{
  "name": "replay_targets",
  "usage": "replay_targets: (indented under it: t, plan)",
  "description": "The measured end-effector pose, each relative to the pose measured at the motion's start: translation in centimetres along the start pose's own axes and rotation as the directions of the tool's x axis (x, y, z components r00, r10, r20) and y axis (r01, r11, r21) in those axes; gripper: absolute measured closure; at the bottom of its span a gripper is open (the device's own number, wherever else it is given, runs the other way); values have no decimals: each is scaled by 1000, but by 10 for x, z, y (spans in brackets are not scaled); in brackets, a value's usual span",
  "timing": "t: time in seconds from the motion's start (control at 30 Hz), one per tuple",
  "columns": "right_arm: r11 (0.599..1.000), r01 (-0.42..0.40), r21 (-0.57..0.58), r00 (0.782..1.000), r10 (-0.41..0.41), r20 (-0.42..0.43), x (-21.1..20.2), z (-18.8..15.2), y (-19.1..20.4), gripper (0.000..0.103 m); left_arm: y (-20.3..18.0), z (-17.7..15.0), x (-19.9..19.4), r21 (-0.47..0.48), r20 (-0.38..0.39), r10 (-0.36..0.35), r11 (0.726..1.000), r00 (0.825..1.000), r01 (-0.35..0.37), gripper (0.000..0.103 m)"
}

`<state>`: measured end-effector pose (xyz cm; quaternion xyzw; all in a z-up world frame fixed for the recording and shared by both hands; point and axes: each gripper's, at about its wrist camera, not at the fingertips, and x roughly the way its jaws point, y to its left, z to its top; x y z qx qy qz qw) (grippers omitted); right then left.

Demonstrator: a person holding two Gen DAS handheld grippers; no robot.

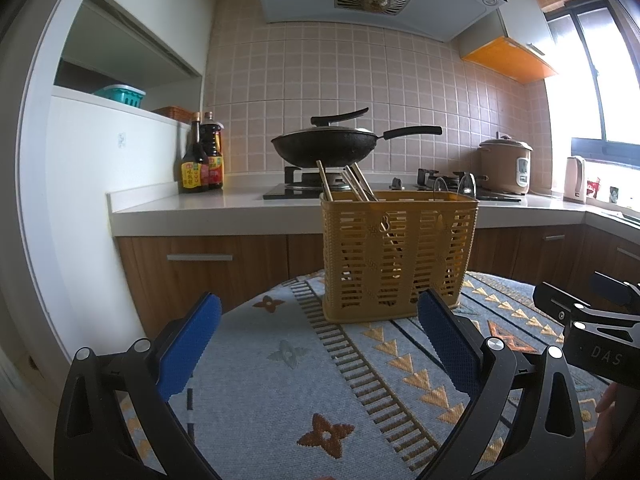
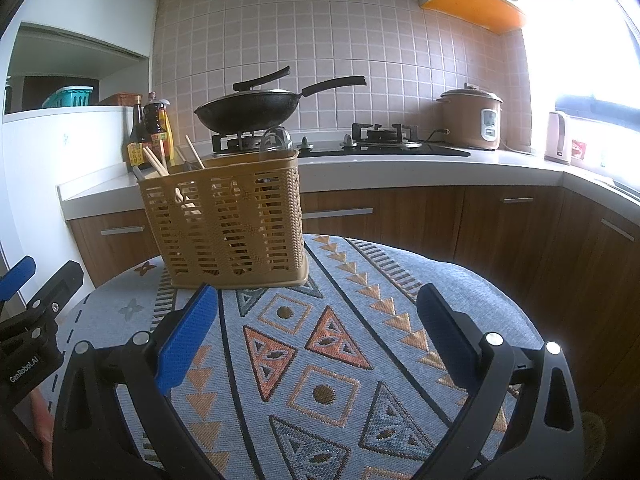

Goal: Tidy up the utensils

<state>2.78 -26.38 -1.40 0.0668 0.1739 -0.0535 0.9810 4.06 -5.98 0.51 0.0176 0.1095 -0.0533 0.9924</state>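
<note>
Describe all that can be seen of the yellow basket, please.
The basket is a tan-yellow box of slotted plastic, open on top and upright. It stands on the patterned cloth, beyond both open grippers, which do not touch it. Wooden chopsticks lean out at its left end, and something clear and rounded rises at its right end.

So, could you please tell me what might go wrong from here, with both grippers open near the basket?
1. The tan slotted plastic basket stands near the far edge of the patterned cloth-covered table; a push from the left gripper could slide it off.
2. The wooden chopsticks lean loosely inside, so a knock may tip them out.
3. The right gripper is close beside the left; with jaws wide, they could collide.
</note>
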Motion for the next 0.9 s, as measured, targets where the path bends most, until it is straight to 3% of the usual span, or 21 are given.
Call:
replay_targets:
  t: [0.57,0.8,0.9]
  plan:
    - [1000,5,-10,1000,-5,0,0,-1,2,8,1,-1,-2,14,11,-11,1000,1000,11,7]
    - [1000,7,-11,1000,-7,1,0,-1,3,8,10,-1,5,-35,-39,-60,998,997,59,7]
    - [1000,6,-9,1000,-6,0,0,-1,3,8,13,-1,5,-44,-27,-46,998,999,45,7]
